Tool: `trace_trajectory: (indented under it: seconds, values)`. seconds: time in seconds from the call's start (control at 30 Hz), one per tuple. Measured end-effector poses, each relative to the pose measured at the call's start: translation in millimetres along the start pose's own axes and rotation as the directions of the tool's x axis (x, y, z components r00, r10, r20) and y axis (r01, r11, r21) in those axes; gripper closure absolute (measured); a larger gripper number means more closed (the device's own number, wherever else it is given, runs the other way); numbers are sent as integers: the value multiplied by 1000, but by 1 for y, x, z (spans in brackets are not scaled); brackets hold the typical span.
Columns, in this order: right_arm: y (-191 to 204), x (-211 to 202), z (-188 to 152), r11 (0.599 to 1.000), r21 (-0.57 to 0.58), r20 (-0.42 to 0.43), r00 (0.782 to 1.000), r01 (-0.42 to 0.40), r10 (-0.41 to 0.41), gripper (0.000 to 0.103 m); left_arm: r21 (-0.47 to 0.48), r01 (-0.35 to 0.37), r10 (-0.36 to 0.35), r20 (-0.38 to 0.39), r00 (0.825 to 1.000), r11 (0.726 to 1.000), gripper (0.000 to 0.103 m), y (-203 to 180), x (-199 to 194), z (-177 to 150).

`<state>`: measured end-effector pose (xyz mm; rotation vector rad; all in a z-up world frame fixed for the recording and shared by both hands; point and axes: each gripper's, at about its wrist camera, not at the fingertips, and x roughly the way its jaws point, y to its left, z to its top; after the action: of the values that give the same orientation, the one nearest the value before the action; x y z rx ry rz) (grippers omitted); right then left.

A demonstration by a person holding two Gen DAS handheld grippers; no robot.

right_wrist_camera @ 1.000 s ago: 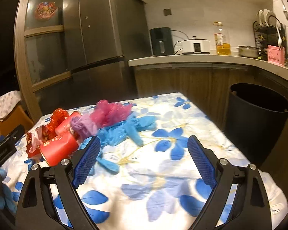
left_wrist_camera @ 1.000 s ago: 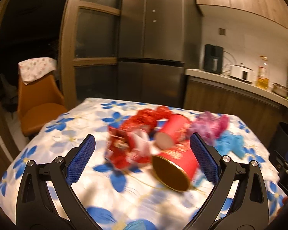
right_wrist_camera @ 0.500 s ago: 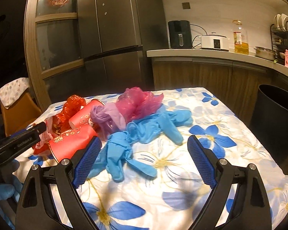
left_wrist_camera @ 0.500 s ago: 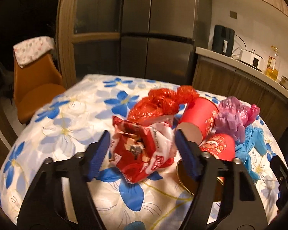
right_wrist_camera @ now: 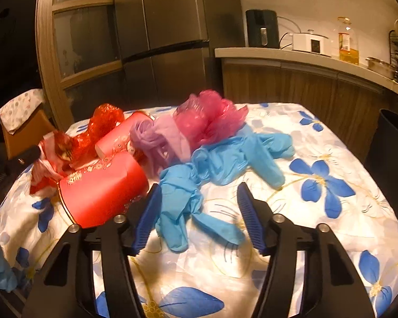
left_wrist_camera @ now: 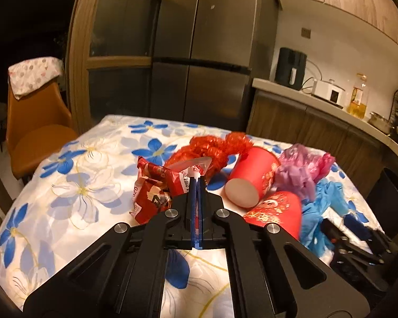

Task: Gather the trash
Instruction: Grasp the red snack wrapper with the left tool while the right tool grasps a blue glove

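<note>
- Left gripper (left_wrist_camera: 198, 182): jaws pressed together on an edge of the red snack wrapper (left_wrist_camera: 156, 185); only a thin flap is pinched, the rest of the packet hanging crumpled ahead of the pads.
- Right gripper (right_wrist_camera: 199, 217): jaws spread wide, holding nothing, straddling the near blue glove (right_wrist_camera: 180, 201) low over the desk (right_wrist_camera: 331, 212).
- Trash heap, mid-desk: two red paper cups (right_wrist_camera: 103, 193) on their sides, red mesh ribbon (left_wrist_camera: 212, 148), purple and pink plastic bags (right_wrist_camera: 188, 129), a second blue glove (right_wrist_camera: 252, 153) touching the first.
- Black bin (right_wrist_camera: 392, 153): on the floor beside the desk's right edge, well apart from the heap.
- Handling advice, left: lift straight up and slowly; the hold is shallow and crinkly foil likely slips. The wrapper touches the ribbon, so watch for dragging.
- Handling advice, right: lower until the pads reach the cloth, then close on the bunched middle of the glove, not a loose finger; avoid pinching the tablecloth.
</note>
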<state>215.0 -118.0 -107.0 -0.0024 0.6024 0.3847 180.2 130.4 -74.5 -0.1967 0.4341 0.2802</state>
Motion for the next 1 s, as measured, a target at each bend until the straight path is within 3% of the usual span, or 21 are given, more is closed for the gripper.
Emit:
trace_trajectory:
  seconds: [0.2,0.37,0.43,0.67,1.0]
  values:
    - [7,9,-3,999,-34,-36,999,-12,11,68,-20,14,-13,51,999,1000,103,3,-29,4]
    - [10,11,-4,998,-49,-49,998,-32,29,91,-22,25,-24,60,998,999,103,2,-39,5]
    - [10,9,-4,998,-47,-44,998,-37,34,95,-19,27,-26,65,998,999,103,2,-42,4]
    - [1,-10,-2,998,-35,-10,998,-58,58,100,-11,38,-37,73,997,999,103,-4,-50,4]
    - [-22,-73,5,995,-40,91,991,-95,98,100,22,88,-90,116,989,996,103,-29,-76,8]
